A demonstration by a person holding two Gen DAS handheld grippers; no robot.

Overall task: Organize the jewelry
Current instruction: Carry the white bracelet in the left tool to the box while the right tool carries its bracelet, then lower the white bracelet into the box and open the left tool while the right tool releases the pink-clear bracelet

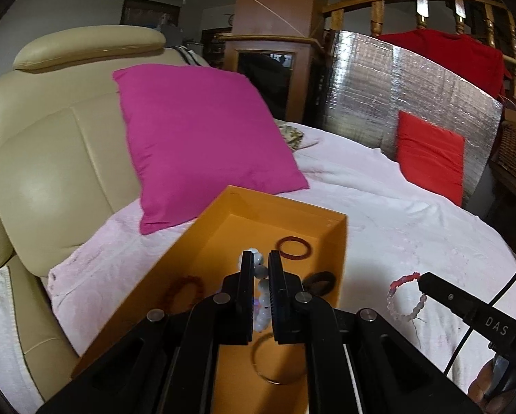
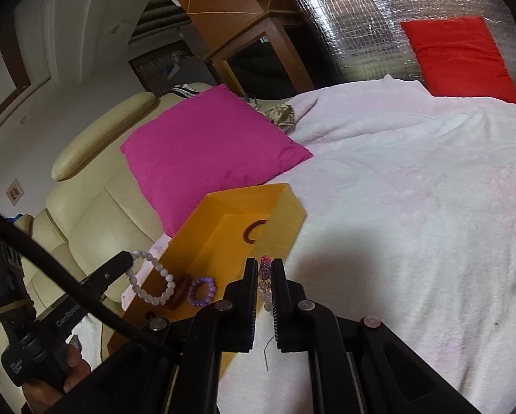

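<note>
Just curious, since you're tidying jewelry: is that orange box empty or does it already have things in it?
Not empty. The open box holds a dark red ring, a black band, a thin hoop and a reddish bracelet.

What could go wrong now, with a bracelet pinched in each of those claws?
1. The white bracelet hangs from the left gripper over the orange box. It seems pinched by only a few beads, so it might slip early.
2. The pink bracelet in the right gripper hangs outside the box, above the blanket. Released here, it would likely miss.
3. Its loose thread may snag.
</note>
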